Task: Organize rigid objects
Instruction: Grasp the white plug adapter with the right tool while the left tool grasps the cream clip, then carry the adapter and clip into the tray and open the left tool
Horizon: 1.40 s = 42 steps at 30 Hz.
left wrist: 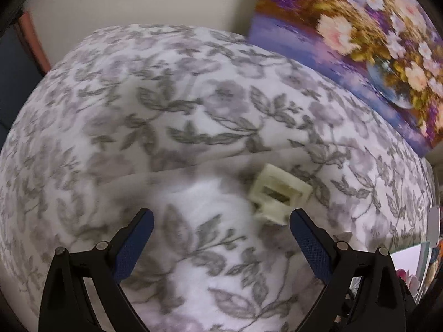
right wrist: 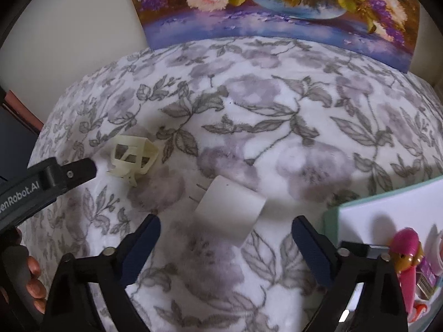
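A cream plastic clip lies on the flower-patterned blanket, just ahead of the right fingertip of my left gripper, which is open with only blanket between its fingers. In the right wrist view the same clip lies at the left, with the left gripper's black finger close beside it. A white plug adapter with two prongs lies just ahead of my right gripper, which is open and not touching it.
A flower painting leans on the wall behind the blanket. At the right edge stands a white tray with a mint rim holding a pink toy figure and other small items. A hand holds the left gripper's handle.
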### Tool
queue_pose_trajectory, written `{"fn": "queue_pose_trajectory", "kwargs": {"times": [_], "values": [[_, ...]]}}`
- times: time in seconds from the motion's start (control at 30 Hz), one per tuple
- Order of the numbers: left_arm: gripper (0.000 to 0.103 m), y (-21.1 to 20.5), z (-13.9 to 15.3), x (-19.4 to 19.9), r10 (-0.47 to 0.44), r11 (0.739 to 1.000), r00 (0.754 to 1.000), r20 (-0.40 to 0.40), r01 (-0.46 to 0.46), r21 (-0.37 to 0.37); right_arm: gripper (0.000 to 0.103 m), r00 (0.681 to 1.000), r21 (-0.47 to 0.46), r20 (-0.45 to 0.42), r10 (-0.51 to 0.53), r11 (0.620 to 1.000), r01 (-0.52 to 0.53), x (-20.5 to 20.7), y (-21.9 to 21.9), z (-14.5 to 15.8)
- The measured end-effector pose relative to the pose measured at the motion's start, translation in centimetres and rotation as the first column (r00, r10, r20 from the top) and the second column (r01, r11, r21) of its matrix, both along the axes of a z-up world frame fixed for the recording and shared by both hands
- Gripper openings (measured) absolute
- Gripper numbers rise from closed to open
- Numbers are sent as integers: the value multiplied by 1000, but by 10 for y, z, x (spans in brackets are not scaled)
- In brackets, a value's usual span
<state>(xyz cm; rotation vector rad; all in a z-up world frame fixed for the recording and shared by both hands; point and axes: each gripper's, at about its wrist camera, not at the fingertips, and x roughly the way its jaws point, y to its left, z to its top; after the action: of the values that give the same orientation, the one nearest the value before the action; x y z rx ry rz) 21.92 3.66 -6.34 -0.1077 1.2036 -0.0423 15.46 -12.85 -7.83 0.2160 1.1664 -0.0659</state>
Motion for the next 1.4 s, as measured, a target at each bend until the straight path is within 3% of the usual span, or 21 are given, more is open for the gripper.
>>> {"fn": "queue_pose_trajectory", "kwargs": {"times": [0.1,0.33,0.47,0.53,0.6,0.63,0.67,1.03,1.23,1.4], "values": [[99,-12,-6,4,-32,999,999,1,32,-12,87,1000,-17,-3,-4,1000,4,5,-1,-7],[99,-35,-12,14,-89,996,996,25,89,15,63,1000,-29,12,-9,1000,10,11,-7,-9],[94,-46,-15,18,-115,992,993,38,112,54,62,1000,-26,18,-7,1000,7,13,-10,-9],[78,-52,-19,20,-126,989,991,36,123,77,62,1000,-25,22,-7,1000,8,14,-11,-8],[68,-53,-22,21,-128,989,991,31,126,80,62,1000,-22,24,-8,1000,8,14,-12,-8],[58,-54,-23,21,-127,989,991,29,125,77,62,1000,-21,24,-8,1000,9,15,-12,-8],[55,-53,-24,21,-125,990,992,28,123,71,62,1000,-19,24,-7,1000,7,15,-12,-9],[55,-44,-10,4,-109,992,994,25,108,67,62,1000,4,9,-19,1000,19,8,-15,-8],[55,-40,21,-22,-106,992,994,32,103,71,62,999,12,-36,-39,999,39,-10,-19,-2],[55,-40,53,-53,-107,992,992,64,102,71,62,999,5,-22,-34,999,34,-35,-18,25]]}}
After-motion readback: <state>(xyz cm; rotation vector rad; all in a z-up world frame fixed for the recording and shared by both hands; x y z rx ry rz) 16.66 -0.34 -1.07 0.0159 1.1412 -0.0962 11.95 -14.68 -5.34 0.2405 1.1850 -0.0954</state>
